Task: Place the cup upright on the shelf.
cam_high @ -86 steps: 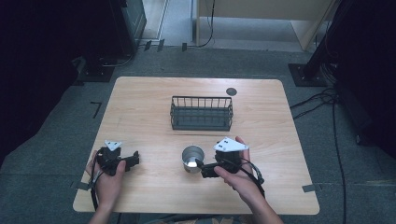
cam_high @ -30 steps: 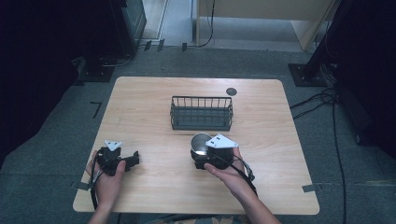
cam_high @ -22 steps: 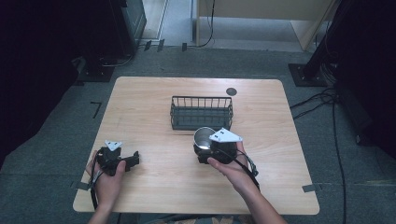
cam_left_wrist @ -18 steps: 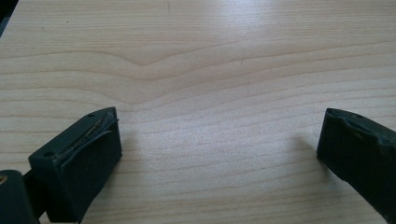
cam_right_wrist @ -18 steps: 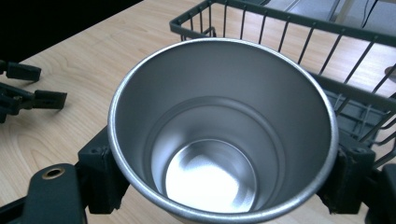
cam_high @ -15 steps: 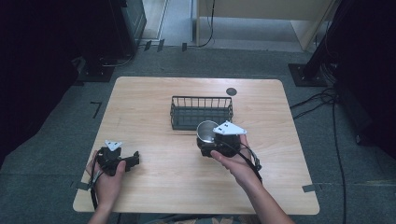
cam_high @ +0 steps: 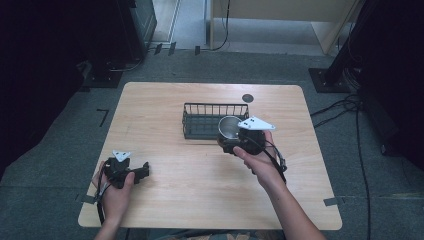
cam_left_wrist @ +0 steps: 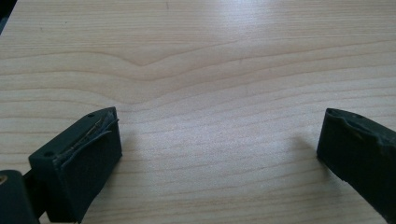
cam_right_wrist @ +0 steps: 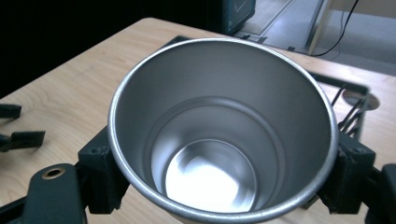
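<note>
Round silver metal cup (cam_right_wrist: 219, 135), upright, mouth open to above, clamped between the two black jaws of the right gripper (cam_high: 235, 142), one jaw on each side of its wall. Held over the near right corner of the black wire basket (cam_high: 200, 120). Left gripper (cam_left_wrist: 219, 154) wide apart, empty, low over the wooden table (cam_high: 200, 200).

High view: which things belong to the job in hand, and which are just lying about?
In the job:
- metal cup, clamped in the right gripper
- wire basket, just beyond the cup

Lying about:
- left gripper, jaws open over bare table
- dark round spot on the tabletop behind the basket
</note>
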`<action>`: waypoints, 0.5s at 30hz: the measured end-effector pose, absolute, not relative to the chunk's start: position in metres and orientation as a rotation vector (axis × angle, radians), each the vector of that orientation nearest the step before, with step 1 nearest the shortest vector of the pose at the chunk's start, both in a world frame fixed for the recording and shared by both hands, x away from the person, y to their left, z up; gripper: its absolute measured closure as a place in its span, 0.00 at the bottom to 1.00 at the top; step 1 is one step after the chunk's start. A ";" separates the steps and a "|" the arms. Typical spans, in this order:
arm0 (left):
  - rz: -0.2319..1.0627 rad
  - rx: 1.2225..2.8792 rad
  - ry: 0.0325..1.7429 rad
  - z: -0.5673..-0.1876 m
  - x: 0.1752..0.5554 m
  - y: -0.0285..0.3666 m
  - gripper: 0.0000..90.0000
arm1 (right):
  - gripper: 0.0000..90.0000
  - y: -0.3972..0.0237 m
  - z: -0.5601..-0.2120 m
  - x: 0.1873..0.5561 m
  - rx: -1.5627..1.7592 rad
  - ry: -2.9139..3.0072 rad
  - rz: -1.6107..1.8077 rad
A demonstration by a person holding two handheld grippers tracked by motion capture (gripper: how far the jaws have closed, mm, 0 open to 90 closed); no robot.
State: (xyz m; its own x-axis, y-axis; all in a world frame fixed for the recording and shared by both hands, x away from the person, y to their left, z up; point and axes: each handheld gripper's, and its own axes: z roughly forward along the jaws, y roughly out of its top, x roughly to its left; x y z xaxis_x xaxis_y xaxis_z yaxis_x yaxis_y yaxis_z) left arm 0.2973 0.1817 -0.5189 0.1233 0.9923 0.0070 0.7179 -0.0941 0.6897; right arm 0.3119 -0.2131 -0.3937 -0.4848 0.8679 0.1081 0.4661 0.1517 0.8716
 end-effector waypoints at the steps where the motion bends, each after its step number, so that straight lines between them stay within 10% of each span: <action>1: 0.666 1.873 1.649 -0.519 0.297 0.182 0.00 | 0.21 -0.214 -0.391 0.313 1.274 2.005 1.283; 15: 0.666 1.874 1.647 -0.519 0.297 0.182 0.00 | 0.21 -0.223 -0.377 0.338 1.326 1.958 1.270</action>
